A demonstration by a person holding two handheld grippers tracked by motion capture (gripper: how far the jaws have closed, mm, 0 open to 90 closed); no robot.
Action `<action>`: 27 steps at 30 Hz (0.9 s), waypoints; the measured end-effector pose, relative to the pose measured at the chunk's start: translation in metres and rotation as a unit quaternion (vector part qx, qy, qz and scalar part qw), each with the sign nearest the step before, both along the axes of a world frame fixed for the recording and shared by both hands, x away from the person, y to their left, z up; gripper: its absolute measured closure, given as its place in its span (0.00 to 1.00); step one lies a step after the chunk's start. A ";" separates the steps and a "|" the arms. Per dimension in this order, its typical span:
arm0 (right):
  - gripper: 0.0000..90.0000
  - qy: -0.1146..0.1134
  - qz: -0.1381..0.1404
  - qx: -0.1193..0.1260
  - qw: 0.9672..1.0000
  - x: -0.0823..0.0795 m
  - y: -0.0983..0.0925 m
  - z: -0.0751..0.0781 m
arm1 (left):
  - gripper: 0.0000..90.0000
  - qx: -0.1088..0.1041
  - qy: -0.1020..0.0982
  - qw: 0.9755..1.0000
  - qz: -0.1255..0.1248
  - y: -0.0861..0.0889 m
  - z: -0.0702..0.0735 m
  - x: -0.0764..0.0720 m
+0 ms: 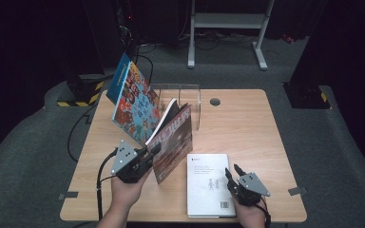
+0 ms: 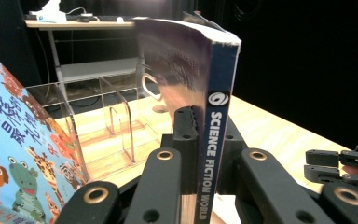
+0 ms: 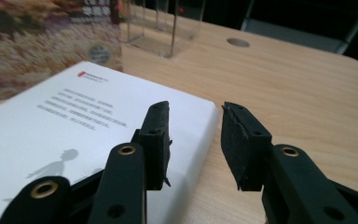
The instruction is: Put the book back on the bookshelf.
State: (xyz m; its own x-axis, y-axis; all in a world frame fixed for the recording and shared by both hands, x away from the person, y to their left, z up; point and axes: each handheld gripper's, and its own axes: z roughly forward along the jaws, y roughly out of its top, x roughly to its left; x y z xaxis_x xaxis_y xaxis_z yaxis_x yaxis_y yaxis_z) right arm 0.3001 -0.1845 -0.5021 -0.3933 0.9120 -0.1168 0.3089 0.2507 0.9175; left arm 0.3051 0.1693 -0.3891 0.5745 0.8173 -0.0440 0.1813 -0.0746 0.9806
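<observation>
So that it can go in the clear rack [image 1: 185,97], the left gripper [image 1: 148,153] pinches the magazine [image 1: 173,142] at centre frame; the right gripper [image 1: 232,176], lower right, waits half open, empty.

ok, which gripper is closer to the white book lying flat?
Right. The right gripper hangs open at the right edge of the white book; the left gripper is off to its left, clamped on the Science Fiction World magazine.

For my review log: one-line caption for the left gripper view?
Left gripper clamps the spine of an upright Science Fiction World magazine, beside a colourful cartoon book and a clear acrylic rack.
</observation>
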 end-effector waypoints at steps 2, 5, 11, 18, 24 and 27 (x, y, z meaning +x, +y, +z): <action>0.71 0.002 -0.002 -0.001 1.000 0.000 0.000 0.000 | 0.91 -0.001 -0.001 1.000 0.001 0.000 0.000 0.000; 0.70 0.003 0.000 0.003 1.000 0.001 0.000 0.000 | 0.91 -0.008 0.004 1.000 0.000 0.002 -0.001 0.002; 0.72 0.011 -0.003 -0.002 1.000 0.000 -0.003 -0.001 | 0.91 -0.003 0.020 1.000 0.000 0.003 -0.005 0.006; 0.71 0.012 -0.010 0.000 1.000 -0.002 -0.008 0.000 | 0.92 0.013 0.009 1.000 -0.007 -0.001 -0.005 0.004; 0.70 0.011 -0.009 0.001 1.000 -0.004 -0.011 -0.001 | 0.93 0.017 -0.001 1.000 -0.009 -0.004 -0.006 0.003; 0.69 0.013 -0.009 0.002 1.000 -0.006 -0.012 -0.001 | 0.92 0.017 -0.002 1.000 -0.012 -0.003 -0.006 0.004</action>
State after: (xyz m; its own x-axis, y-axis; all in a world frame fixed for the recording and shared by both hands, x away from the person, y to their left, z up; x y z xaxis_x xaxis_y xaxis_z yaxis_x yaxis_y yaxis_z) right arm 0.2940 -0.1968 -0.5035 -0.3801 0.9193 -0.1024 0.3375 0.2409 0.9100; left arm 0.3093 0.1664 -0.3949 0.5939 0.8044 -0.0141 0.1743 -0.1116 0.9783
